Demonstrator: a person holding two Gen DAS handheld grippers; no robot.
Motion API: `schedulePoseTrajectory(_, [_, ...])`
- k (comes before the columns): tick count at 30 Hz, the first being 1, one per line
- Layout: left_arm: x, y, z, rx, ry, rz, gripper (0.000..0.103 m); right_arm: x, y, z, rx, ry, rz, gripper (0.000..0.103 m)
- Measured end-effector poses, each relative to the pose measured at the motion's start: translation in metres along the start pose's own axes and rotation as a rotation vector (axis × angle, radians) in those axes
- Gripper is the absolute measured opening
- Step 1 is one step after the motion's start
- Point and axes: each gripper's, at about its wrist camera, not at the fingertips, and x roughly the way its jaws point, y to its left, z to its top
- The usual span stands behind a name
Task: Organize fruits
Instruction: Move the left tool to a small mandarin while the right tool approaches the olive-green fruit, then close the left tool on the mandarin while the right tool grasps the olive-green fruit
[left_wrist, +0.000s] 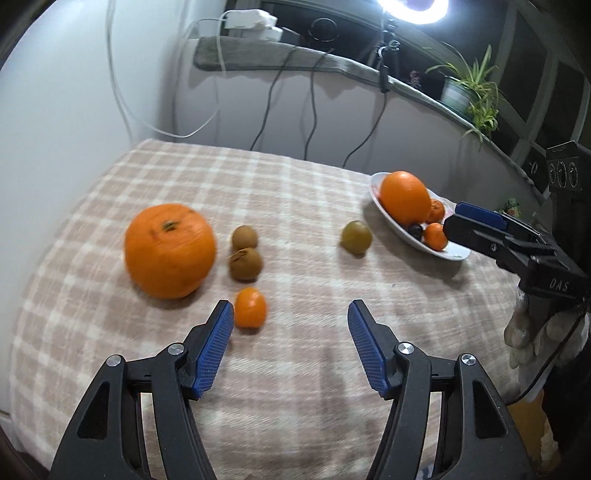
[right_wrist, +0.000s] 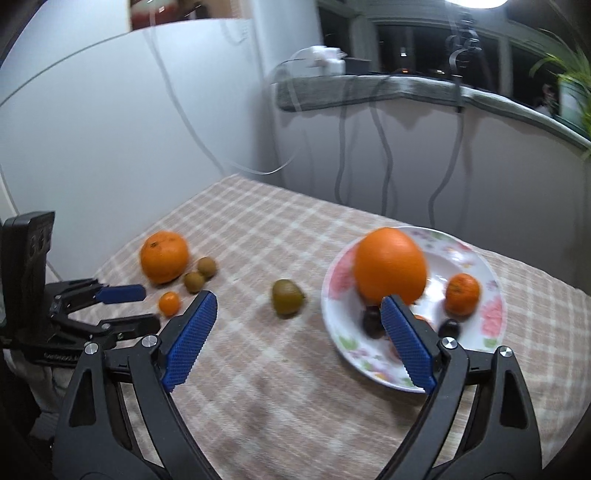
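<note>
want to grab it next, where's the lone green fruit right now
The green fruit lies on the checked cloth in the right wrist view, alone between the plate and the small mandarin.

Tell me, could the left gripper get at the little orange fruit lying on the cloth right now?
Probably yes. The left gripper is open and empty, and the small orange fruit sits just beside its left fingertip, with bare checked cloth around and nothing in between.

Soft woven checked cloth (left_wrist: 295, 206); glossy glazed floral plate (right_wrist: 480, 266); dimpled orange (right_wrist: 389, 267)
</note>
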Motion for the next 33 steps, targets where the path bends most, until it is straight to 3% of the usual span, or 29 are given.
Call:
schedulePoseTrajectory(3, [0.001, 0.007, -0.003, -0.016, 0.005, 0.0, 0.061, 0.012, 0.01, 0.0, -0.036, 0.033, 0.022, 0.076])
schedulePoseTrajectory(11, [0.009, 0.018, -0.007, -0.04, 0.024, -0.01, 0.045, 0.048, 0.02, 0.004, -0.086, 0.145, 0.055, 0.052])
schedulePoseTrajectory(31, [0.028, 0.022, -0.002, -0.023, 0.046, 0.011, 0.038, 0.097, 0.036, 0.014, -0.257, 0.255, -0.044, 0.046])
schedulePoseTrajectory(33, [0.03, 0.022, -0.002, -0.021, 0.049, 0.016, 0.037, 0.1, 0.037, 0.013, -0.269, 0.268, -0.054, 0.042])
